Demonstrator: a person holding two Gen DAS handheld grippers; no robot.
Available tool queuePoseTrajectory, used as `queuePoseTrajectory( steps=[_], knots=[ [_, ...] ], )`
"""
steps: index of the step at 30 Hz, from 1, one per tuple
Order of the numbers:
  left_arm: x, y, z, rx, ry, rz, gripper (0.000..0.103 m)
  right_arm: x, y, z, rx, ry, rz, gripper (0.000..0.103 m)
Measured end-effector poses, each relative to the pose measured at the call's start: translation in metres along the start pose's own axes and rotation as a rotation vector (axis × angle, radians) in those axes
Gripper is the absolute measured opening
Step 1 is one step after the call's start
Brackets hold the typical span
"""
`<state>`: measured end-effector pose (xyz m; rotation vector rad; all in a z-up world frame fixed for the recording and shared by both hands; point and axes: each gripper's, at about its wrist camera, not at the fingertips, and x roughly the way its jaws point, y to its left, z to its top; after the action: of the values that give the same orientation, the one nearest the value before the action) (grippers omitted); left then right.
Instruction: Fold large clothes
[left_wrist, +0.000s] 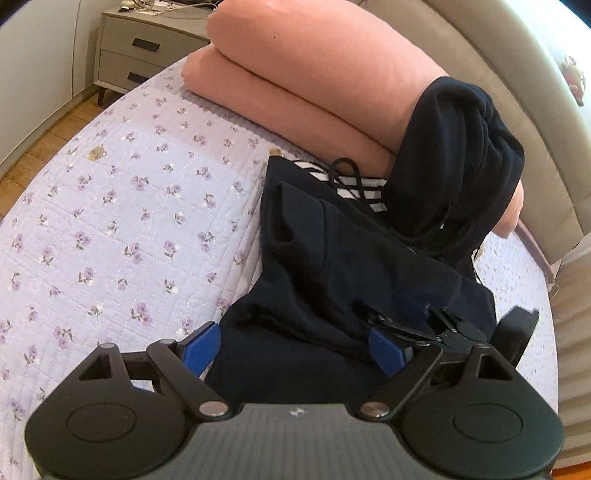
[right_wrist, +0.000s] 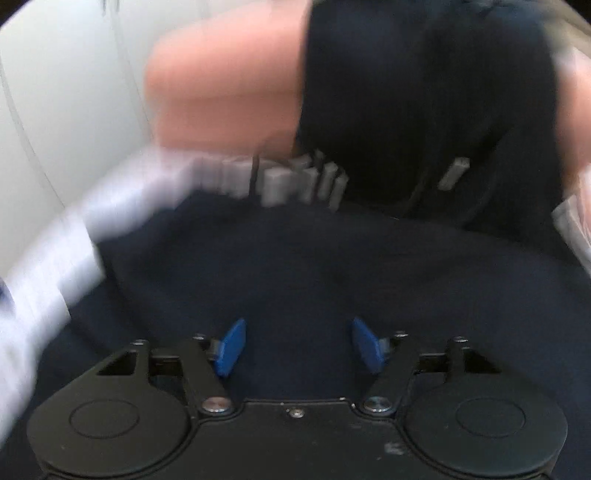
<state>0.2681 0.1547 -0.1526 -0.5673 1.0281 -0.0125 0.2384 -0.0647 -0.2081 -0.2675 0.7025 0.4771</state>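
- The navy hoodie (left_wrist: 332, 266) lies crumpled on the right part of the bed (left_wrist: 110, 206), its far end draped up against the pink quilt (left_wrist: 295, 74).
- Left tongs (left_wrist: 295, 349) stand wide open over the hoodie's near edge, gripping nothing.
- Right tongs (right_wrist: 297, 345) are open too, blue pads (right_wrist: 231, 347) apart above dark cloth; this view is blurred.
- A grey nightstand (left_wrist: 147, 48) stands far left.
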Motion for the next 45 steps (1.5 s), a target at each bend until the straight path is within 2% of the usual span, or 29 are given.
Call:
queuePoseTrajectory(
  steps=[3, 4, 5, 7, 9, 13, 19, 21, 24, 29, 31, 34, 36, 37, 38, 39, 43, 45],
  knots=[
    [0.006, 0.0, 0.001, 0.015, 0.017, 0.014, 0.089, -0.006, -0.012, 0.012, 0.06, 0.067, 0.052, 0.087],
    [0.009, -0.001, 0.003, 0.023, 0.023, 0.023, 0.089, -0.008, -0.019, 0.017, 0.074, 0.085, 0.078, 0.084],
    [0.012, -0.003, 0.006, 0.031, 0.028, 0.026, 0.089, -0.013, -0.027, 0.022, 0.093, 0.088, 0.088, 0.071],
    [0.016, -0.009, 0.013, 0.058, 0.026, 0.015, 0.089, -0.032, -0.048, 0.032, 0.149, 0.03, 0.097, 0.066],
    [0.018, -0.019, 0.024, 0.095, 0.015, -0.005, 0.089, -0.051, -0.068, 0.045, 0.193, -0.056, 0.099, 0.067],
    [0.023, -0.05, 0.055, 0.188, -0.044, -0.051, 0.089, -0.084, -0.11, 0.079, 0.201, -0.159, 0.008, 0.068],
    [0.044, -0.114, 0.117, 0.293, -0.069, -0.115, 0.089, -0.109, -0.161, 0.128, 0.185, -0.229, -0.12, 0.072],
    [0.054, -0.134, 0.138, 0.304, -0.09, -0.094, 0.089, -0.112, -0.173, 0.141, 0.191, -0.241, -0.145, 0.078],
    [0.07, -0.159, 0.167, 0.322, -0.117, -0.079, 0.089, -0.106, -0.187, 0.158, 0.204, -0.247, -0.161, 0.078],
    [0.094, -0.187, 0.208, 0.338, -0.201, 0.001, 0.088, -0.077, -0.199, 0.189, 0.226, -0.236, -0.172, 0.078],
    [0.104, -0.197, 0.219, 0.356, -0.219, 0.011, 0.088, -0.064, -0.199, 0.199, 0.22, -0.219, -0.185, 0.078],
    [0.118, -0.211, 0.224, 0.397, -0.248, 0.081, 0.085, -0.048, -0.207, 0.208, 0.255, -0.208, -0.193, 0.078],
    [0.123, -0.213, 0.223, 0.415, -0.254, 0.087, 0.078, -0.048, -0.212, 0.207, 0.296, -0.214, -0.18, 0.075],
    [0.123, -0.213, 0.222, 0.426, -0.265, 0.074, 0.061, -0.048, -0.213, 0.205, 0.303, -0.209, -0.168, 0.056],
    [0.122, -0.214, 0.221, 0.444, -0.268, 0.052, 0.024, -0.049, -0.213, 0.204, 0.305, -0.208, -0.173, 0.003],
    [0.121, -0.214, 0.219, 0.461, -0.253, 0.003, 0.013, -0.053, -0.212, 0.202, 0.306, -0.232, -0.191, 0.005],
    [0.088, -0.203, 0.204, 0.49, -0.369, -0.07, 0.012, -0.084, -0.203, 0.189, 0.245, -0.367, -0.215, 0.004],
    [0.066, -0.189, 0.194, 0.502, -0.408, -0.137, 0.011, -0.111, -0.205, 0.173, 0.252, -0.446, -0.145, 0.004]
  ],
)
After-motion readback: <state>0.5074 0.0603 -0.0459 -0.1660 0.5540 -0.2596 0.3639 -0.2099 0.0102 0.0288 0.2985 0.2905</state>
